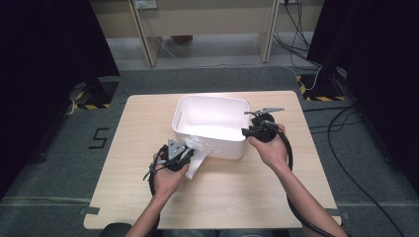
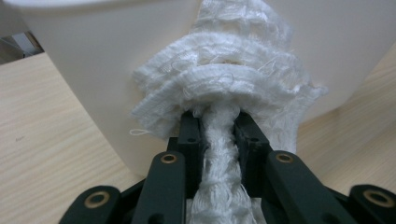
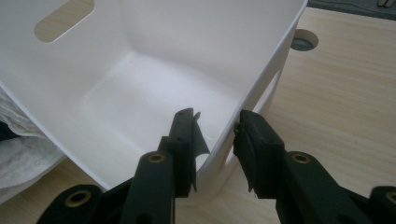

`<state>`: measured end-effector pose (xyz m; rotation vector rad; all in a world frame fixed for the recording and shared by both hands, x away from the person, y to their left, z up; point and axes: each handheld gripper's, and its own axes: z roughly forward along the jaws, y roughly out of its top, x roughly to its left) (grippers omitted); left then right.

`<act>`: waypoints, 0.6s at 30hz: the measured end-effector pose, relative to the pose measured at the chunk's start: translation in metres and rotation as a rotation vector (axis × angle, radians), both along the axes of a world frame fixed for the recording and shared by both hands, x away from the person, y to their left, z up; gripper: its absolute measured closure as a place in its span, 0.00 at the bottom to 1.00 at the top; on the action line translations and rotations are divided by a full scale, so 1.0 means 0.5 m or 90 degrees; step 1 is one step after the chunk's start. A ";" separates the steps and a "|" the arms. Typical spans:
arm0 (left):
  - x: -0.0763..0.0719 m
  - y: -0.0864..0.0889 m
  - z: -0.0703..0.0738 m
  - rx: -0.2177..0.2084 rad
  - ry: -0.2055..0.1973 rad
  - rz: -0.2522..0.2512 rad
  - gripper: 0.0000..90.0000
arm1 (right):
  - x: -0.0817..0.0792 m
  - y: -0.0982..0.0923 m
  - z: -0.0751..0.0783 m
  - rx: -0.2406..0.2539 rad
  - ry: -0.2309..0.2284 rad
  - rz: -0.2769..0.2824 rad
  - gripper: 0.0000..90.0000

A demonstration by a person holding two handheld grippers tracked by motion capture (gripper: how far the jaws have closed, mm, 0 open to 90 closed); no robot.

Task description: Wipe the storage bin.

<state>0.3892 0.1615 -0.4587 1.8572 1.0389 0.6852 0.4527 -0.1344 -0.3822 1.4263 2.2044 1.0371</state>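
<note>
White cloth [image 2: 224, 88] pinched in left hand-held gripper [image 2: 219, 128], against the bin [image 2: 93, 70].

Both forearms reach in from below; the left gripper [image 1: 184, 154] has its jaws clamped tight, while the right gripper [image 1: 252, 131] has its jaws partly apart.

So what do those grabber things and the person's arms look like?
Each gripper, left and right, is black, with two flat black jaws on hinged links with brass-coloured rivets. A grey three-cornered plate sits on top of the left one, and another grey plate on the right. A thick black cable trails from the right gripper along the forearm. No sleeves show on the forearms.
</note>
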 end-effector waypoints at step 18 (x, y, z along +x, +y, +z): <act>0.004 -0.009 0.016 0.003 -0.013 0.004 0.84 | -0.001 0.000 0.000 -0.001 -0.001 -0.003 0.75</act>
